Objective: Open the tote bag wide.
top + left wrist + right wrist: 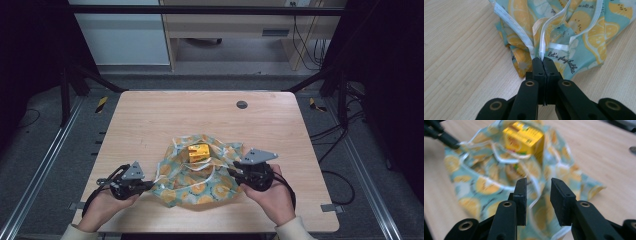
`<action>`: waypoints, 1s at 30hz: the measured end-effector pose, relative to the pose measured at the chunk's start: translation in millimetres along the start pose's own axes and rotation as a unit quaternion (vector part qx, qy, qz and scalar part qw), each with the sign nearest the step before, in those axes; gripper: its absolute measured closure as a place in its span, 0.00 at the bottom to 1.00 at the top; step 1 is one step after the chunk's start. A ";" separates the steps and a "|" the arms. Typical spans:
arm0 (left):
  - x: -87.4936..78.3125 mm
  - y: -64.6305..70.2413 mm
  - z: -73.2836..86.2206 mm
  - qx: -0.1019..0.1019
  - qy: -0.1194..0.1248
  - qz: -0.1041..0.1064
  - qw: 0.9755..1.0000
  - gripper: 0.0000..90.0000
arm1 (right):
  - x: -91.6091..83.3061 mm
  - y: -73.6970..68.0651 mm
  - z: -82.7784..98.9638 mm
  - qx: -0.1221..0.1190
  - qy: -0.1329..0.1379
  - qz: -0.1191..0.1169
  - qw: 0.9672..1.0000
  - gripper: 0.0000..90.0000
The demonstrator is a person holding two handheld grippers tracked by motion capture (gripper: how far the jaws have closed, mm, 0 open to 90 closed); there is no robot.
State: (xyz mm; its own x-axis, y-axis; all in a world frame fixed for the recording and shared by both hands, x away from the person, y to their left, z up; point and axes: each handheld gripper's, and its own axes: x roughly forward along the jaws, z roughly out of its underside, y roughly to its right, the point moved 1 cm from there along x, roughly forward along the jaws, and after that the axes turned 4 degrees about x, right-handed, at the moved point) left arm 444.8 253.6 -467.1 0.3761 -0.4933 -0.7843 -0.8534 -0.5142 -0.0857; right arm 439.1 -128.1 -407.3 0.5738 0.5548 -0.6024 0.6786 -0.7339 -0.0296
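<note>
A teal cloth bag printed with orange slices [197, 177] lies crumpled on the wooden table [200, 115], with a yellow box [198, 152] sitting in its folds. My left gripper [149, 185] is shut on the bag's white-trimmed edge [541, 50] at its left side. My right gripper [234, 172] is at the bag's right side, its jaws apart and nothing pinched between them. In the right gripper view the bag [486, 182] and the yellow box [522, 136] lie beyond the gripper [538, 192].
A small grey round cap [242, 104] is set into the table near its far edge. Bare wood lies all around the bag. Black frame posts and cables stand off both sides of the table.
</note>
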 end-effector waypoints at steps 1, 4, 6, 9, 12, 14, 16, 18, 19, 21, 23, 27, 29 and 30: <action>-1.6 -1.3 1.3 0.003 -0.003 -0.001 1.000 1.00 | 5.8 4.9 -11.0 -0.003 0.002 0.006 1.000 0.73; -3.2 -2.3 2.5 -0.001 0.000 -0.004 1.000 0.99 | 17.2 9.0 -20.8 -0.013 -0.004 0.013 1.000 0.71; -4.3 -3.4 3.2 -0.002 0.002 -0.006 1.000 0.99 | 20.5 9.6 -22.3 -0.015 -0.007 0.015 1.000 0.69; -5.5 -5.1 5.0 -0.004 0.002 -0.008 1.000 0.99 | 37.1 12.0 -24.4 -0.018 -0.022 0.020 0.999 0.63; -6.5 -6.4 5.6 -0.004 0.001 -0.010 1.000 0.99 | 41.2 12.4 -23.6 -0.019 -0.030 0.021 0.999 0.61; -7.2 -7.6 6.2 -0.007 0.003 -0.012 1.000 0.99 | 45.1 13.7 -22.5 -0.016 -0.035 0.024 0.999 0.59; -8.9 -9.8 7.7 -0.009 0.003 -0.015 1.000 0.99 | 46.5 14.8 -22.0 -0.014 -0.037 0.024 0.999 0.57; -9.4 -10.6 8.3 -0.009 0.002 -0.016 1.000 0.99 | 47.6 15.5 -21.6 -0.012 -0.040 0.025 0.999 0.57; -10.0 -12.3 9.7 -0.010 0.002 -0.021 1.000 0.99 | 49.9 17.2 -20.4 -0.012 -0.044 0.024 0.999 0.58; -10.3 -13.7 10.7 -0.012 0.002 -0.022 1.000 0.99 | 52.1 17.9 -19.4 -0.009 -0.050 0.023 0.998 0.60; -10.3 -13.9 10.7 -0.013 0.003 -0.022 1.000 0.99 | 54.9 19.2 -18.2 -0.010 -0.055 0.017 0.998 0.72; -10.8 -12.4 7.4 -0.011 0.014 -0.026 1.000 0.99 | 58.4 24.0 -18.8 -0.001 -0.051 0.014 0.999 0.91; -11.0 -12.1 4.6 -0.010 0.020 -0.029 0.999 0.98 | 59.8 29.2 -20.9 0.007 -0.043 0.017 0.999 0.97; -11.0 -12.3 3.0 -0.009 0.023 -0.030 0.999 0.98 | 60.9 31.8 -22.4 0.013 -0.038 0.019 0.999 0.99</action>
State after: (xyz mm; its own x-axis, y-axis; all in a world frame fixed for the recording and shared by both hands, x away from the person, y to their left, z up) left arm 450.1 267.5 -459.3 0.4438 -0.4926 -0.7486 -0.8218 -0.5568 -0.1209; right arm 505.9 -108.9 -427.0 0.5615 0.4956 -0.6626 0.6440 -0.7646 -0.0261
